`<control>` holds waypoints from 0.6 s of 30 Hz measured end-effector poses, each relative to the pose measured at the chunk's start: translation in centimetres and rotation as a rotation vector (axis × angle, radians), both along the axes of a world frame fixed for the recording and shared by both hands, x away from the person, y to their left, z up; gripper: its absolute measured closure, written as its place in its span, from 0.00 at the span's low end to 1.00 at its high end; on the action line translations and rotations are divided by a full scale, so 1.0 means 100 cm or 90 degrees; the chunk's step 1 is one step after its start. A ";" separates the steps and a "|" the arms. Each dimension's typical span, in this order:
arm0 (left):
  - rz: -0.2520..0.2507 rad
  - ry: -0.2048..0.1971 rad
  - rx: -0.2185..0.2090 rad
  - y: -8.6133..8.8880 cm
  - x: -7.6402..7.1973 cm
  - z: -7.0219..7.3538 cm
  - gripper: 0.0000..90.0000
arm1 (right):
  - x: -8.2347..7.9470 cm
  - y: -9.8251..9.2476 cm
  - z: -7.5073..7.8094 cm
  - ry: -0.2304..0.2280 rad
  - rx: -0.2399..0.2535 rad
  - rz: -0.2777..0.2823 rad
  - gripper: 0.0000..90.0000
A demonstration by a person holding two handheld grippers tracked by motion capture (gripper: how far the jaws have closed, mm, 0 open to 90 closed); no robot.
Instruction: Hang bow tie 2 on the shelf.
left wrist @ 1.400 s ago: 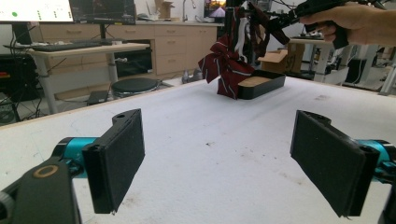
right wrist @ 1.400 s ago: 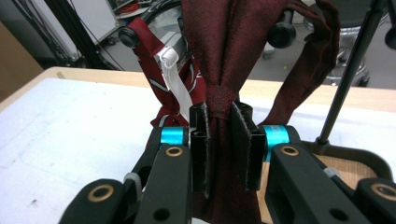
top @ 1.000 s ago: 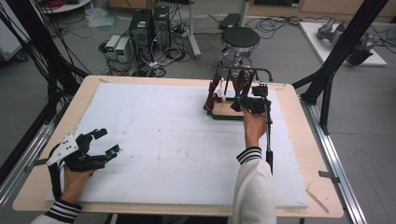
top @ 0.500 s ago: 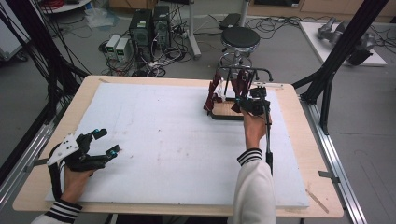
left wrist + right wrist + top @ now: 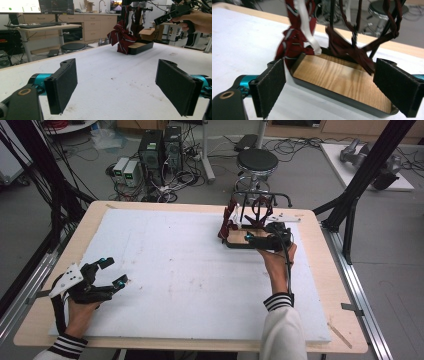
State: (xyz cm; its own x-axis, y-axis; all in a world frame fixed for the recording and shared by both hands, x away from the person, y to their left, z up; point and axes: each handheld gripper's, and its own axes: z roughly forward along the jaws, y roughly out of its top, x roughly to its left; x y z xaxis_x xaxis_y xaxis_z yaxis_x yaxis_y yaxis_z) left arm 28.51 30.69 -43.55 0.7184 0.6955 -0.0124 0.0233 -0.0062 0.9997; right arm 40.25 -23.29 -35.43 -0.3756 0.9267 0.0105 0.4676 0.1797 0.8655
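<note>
A black tray with a wooden floor [image 5: 239, 238] stands at the far right of the white board, under a black rack [image 5: 260, 196]. Dark red ties [image 5: 227, 220] hang from the rack into the tray. In the right gripper view a red striped tie [image 5: 292, 42], a white strap [image 5: 305, 27] and dark maroon ties [image 5: 352, 50] hang over the wooden floor [image 5: 332, 72]. My right gripper [image 5: 334, 85] is open, low in front of the tray's near rim [image 5: 342, 98], holding nothing. My left gripper [image 5: 114, 271] rests open near the board's left edge, far from the tray [image 5: 140, 47].
The white foam board [image 5: 185, 270] covers most of the wooden table [image 5: 320, 270]. A stool [image 5: 257, 162] and computers [image 5: 160, 147] stand on the floor beyond the far edge. Black frame posts [image 5: 360, 175] rise at the right and the left.
My right gripper has shifted a little toward me along the tray's near side. The left gripper has stayed where it was.
</note>
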 end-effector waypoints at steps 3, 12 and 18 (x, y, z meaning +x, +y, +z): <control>-0.001 -0.004 0.002 -0.001 -0.002 0.001 0.20 | -0.015 -0.005 -0.003 -0.036 0.005 0.015 0.11; 0.001 -0.021 0.014 -0.004 -0.008 0.001 0.20 | -0.074 -0.023 -0.023 -0.164 0.061 0.065 0.09; -0.001 -0.030 0.013 -0.007 -0.013 -0.001 0.20 | -0.119 -0.028 -0.038 -0.257 0.093 0.107 0.09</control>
State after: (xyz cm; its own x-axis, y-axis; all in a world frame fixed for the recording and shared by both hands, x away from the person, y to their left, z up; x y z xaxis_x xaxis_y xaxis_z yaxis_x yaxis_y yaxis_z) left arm 27.25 29.98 -43.62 0.7187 0.6943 0.0358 -0.0237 -0.0270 0.9994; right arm 28.31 -26.09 -39.26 -0.5207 0.8527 -0.0419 0.0632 0.0874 0.9942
